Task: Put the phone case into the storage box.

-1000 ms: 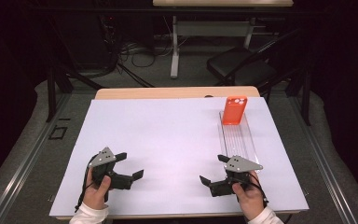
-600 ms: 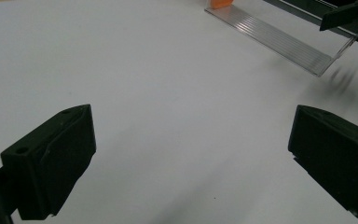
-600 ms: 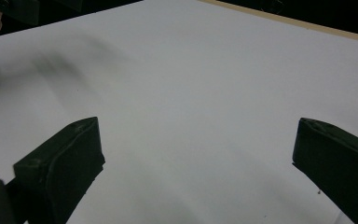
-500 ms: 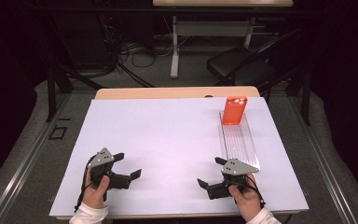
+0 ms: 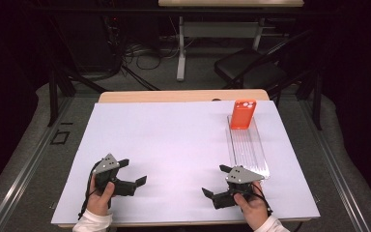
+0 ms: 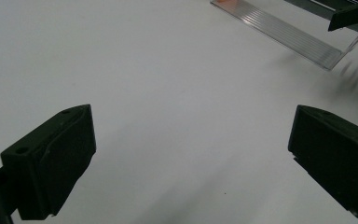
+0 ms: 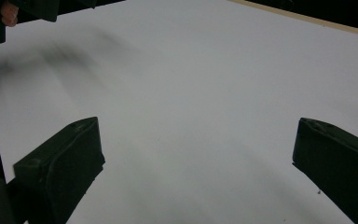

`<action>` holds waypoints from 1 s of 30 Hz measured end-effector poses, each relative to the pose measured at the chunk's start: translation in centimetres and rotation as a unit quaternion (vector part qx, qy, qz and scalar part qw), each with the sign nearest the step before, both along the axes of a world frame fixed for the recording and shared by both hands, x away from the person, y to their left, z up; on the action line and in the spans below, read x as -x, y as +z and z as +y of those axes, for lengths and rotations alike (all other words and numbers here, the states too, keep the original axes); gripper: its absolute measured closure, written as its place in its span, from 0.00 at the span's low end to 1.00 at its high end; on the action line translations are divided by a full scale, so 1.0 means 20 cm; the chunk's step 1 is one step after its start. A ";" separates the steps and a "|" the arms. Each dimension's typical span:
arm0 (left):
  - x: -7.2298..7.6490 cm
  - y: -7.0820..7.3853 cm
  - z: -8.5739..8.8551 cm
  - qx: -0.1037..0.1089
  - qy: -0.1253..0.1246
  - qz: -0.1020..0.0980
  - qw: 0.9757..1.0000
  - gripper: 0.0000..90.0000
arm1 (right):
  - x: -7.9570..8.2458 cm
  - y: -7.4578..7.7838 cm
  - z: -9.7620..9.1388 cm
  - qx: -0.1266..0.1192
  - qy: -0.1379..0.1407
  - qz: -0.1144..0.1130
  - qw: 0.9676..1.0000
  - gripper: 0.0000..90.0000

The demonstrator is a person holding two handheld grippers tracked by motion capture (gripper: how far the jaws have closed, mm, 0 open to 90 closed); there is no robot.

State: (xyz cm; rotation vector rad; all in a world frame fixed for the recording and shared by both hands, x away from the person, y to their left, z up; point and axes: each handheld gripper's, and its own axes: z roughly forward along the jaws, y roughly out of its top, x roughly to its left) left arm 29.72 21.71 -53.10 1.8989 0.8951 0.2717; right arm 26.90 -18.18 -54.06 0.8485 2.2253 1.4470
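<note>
Near the table's front edge, both grippers (image 5: pixel 133 171) (image 5: pixel 217 181) rest wide open.

The left gripper (image 5: pixel 134 172) is drawing back along the white sheet (image 5: pixel 174 145) toward the person's edge of the table, sitting a little lower in the high view than a second ago, with its jaws still spread wide and pointing toward the middle. The right gripper (image 5: pixel 216 181) is pulling back the same way, sliding off the near end of the clear ribbed tray (image 5: pixel 247 145) it had been overlapping, so that it is now sitting just beside that end, jaws likewise apart and turned toward the other gripper.
</note>
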 end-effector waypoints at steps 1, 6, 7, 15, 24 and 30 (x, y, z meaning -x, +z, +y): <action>0.00 0.00 0.00 0.000 -0.001 0.001 1.000 0.01 | 0.00 0.00 0.00 0.000 0.000 -0.001 1.000 0.01; 0.00 0.00 0.00 -0.003 -0.003 0.003 1.000 0.01 | 0.00 0.00 0.00 -0.001 -0.001 0.001 1.000 0.01; 0.00 0.00 0.00 -0.003 -0.003 0.002 1.000 0.01 | 0.00 0.00 0.00 -0.002 0.000 0.001 1.000 0.01; 0.00 0.00 -0.01 -0.004 -0.004 0.002 1.000 0.01 | 0.00 0.00 0.00 -0.002 0.004 0.002 1.000 0.01; 0.01 0.00 -0.01 -0.004 -0.004 0.005 1.000 0.01 | 0.01 0.00 0.01 -0.007 0.006 0.002 1.000 0.01; 0.00 0.00 0.00 -0.004 -0.005 0.005 1.000 0.01 | 0.01 0.00 0.01 -0.010 0.007 0.003 1.000 0.01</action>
